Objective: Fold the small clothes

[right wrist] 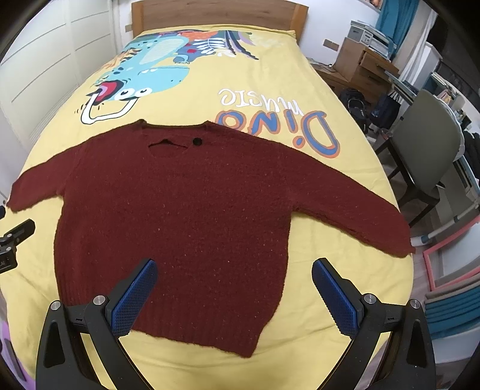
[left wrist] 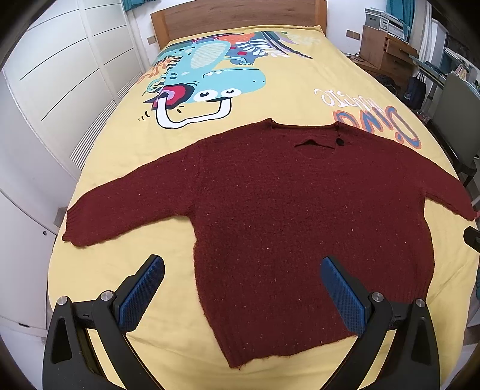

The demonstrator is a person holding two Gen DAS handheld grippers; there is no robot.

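Maroon knit sweater [left wrist: 300, 216] is lying flat on the bed's yellow dinosaur-print cover [left wrist: 270, 99], front up, neckline [left wrist: 303, 127] pointing away from me toward the wooden headboard [left wrist: 237, 15], hem [left wrist: 285, 351] nearest me. Both sleeves are spreading out to the sides, so the garment's long axis is running across the bed, cuff to cuff.

I am holding my left tongs [left wrist: 241, 295] wide apart, gripping nothing, above the hem's left part; one pad is hanging over bare cover, the other over knit. My right tongs [right wrist: 234, 295] are likewise gaping and empty, above the hem's right part.

Left sleeve [left wrist: 120, 210] is ending in a cuff [left wrist: 75, 231] near the bed's left edge, ahead and to the left of the left tongs. Right sleeve [right wrist: 360, 216] is reaching the bed's right edge, ahead and to the right of the right tongs.

Judging nothing folded yet. Each sleeve is lying nearer its own-side tongs, so the first fold is probably going to be sleeves inward across the body, one per hand.
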